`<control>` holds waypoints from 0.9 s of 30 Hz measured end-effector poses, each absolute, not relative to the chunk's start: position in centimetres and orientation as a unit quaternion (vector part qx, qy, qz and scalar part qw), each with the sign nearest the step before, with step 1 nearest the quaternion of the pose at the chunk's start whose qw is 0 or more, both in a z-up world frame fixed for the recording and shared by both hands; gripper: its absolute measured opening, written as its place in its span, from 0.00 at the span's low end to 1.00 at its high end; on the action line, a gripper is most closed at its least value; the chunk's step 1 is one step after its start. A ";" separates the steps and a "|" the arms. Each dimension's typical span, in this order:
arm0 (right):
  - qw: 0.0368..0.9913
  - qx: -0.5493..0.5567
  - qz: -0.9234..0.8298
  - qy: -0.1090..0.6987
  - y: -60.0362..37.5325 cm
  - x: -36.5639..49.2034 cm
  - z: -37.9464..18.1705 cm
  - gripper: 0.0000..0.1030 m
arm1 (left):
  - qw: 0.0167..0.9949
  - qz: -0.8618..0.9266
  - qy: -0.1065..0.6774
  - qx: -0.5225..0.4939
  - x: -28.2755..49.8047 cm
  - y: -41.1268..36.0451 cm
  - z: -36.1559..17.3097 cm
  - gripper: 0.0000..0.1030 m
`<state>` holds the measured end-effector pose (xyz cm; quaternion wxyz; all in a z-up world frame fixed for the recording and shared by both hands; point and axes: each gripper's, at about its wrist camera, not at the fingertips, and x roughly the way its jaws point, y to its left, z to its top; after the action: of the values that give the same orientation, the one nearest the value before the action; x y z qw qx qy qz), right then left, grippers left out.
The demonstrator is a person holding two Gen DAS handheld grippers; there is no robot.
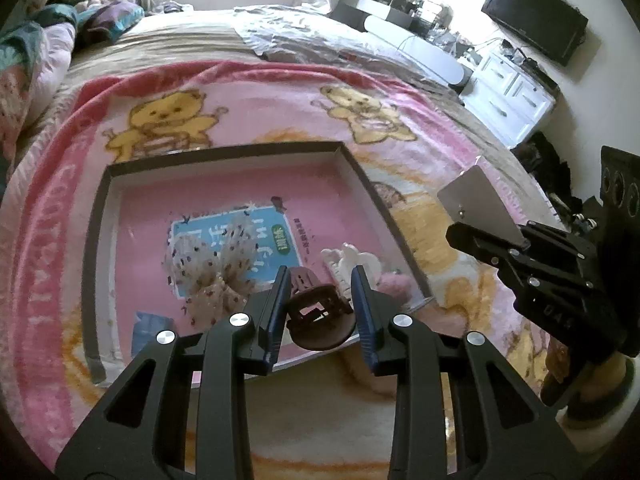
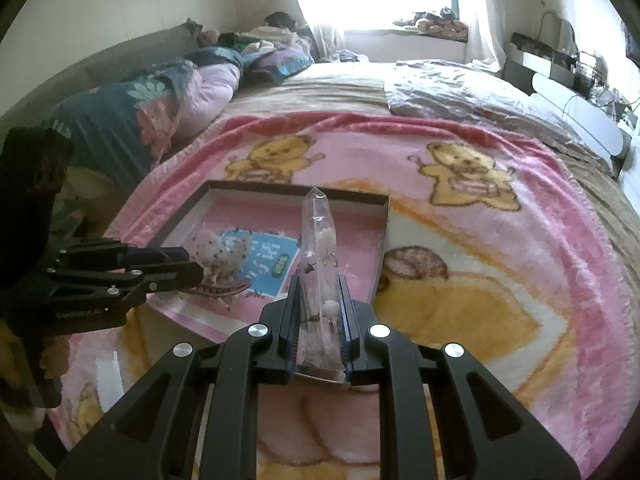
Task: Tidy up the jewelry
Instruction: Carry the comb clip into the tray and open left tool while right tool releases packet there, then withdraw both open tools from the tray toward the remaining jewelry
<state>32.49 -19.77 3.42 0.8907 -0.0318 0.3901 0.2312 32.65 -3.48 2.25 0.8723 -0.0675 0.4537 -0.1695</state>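
Observation:
A shallow dark-rimmed box (image 1: 224,153) (image 2: 280,189) with a pink floor lies on the blanket. In it are a speckled white bow (image 1: 216,258) (image 2: 224,256), a white hair piece (image 1: 348,260) and a pink fluffy item (image 1: 394,285). My left gripper (image 1: 322,278) (image 2: 196,271) is shut on a brown claw hair clip (image 1: 320,316) (image 2: 218,289), low over the box's near edge. My right gripper (image 2: 319,285) (image 1: 454,233) is shut on a clear plastic bag (image 2: 320,240) (image 1: 476,196) with small white pieces inside, held upright over the box's near right corner.
The box sits on a pink bear-print blanket (image 1: 400,92) (image 2: 500,280) spread over a bed. Bundled quilts and pillows (image 2: 160,92) lie along the left side. A white dresser (image 1: 508,92) and a dark screen (image 1: 536,24) stand at the right. A small white strip (image 2: 108,380) lies near the blanket's front-left.

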 end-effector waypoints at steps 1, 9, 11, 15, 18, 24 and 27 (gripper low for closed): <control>0.889 -0.033 0.230 0.394 -19.6 32.7 3.0 0.15 | 0.871 -0.168 0.456 -0.068 32.8 -3.4 1.9 0.23; 0.877 -0.036 0.227 0.421 -18.7 33.7 0.1 0.15 | 0.867 -0.165 0.465 -0.064 33.6 -2.4 0.2 0.23; 0.875 -0.035 0.227 0.426 -18.5 33.8 -0.4 0.16 | 0.866 -0.164 0.468 -0.066 33.7 -2.2 -0.1 0.23; 0.870 -0.038 0.228 0.435 -17.9 34.2 -1.2 0.16 | 0.866 -0.157 0.472 -0.062 33.7 -1.6 -0.6 0.23; 0.868 -0.040 0.229 0.439 -17.3 34.3 -1.5 0.17 | 0.865 -0.150 0.474 -0.061 33.6 -1.1 -0.8 0.26; 0.869 -0.042 0.226 0.438 -17.1 34.0 -1.5 0.37 | 0.869 -0.137 0.473 -0.056 33.0 -0.4 -0.5 0.30; 0.873 -0.033 0.226 0.432 -17.5 33.4 -0.9 0.47 | 0.871 -0.130 0.470 -0.056 32.6 -0.2 -0.1 0.34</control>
<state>33.39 -17.47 -0.89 0.8727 -0.0330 0.4318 0.2256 32.58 -0.18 -0.10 0.8711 -0.0560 0.4704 -0.1297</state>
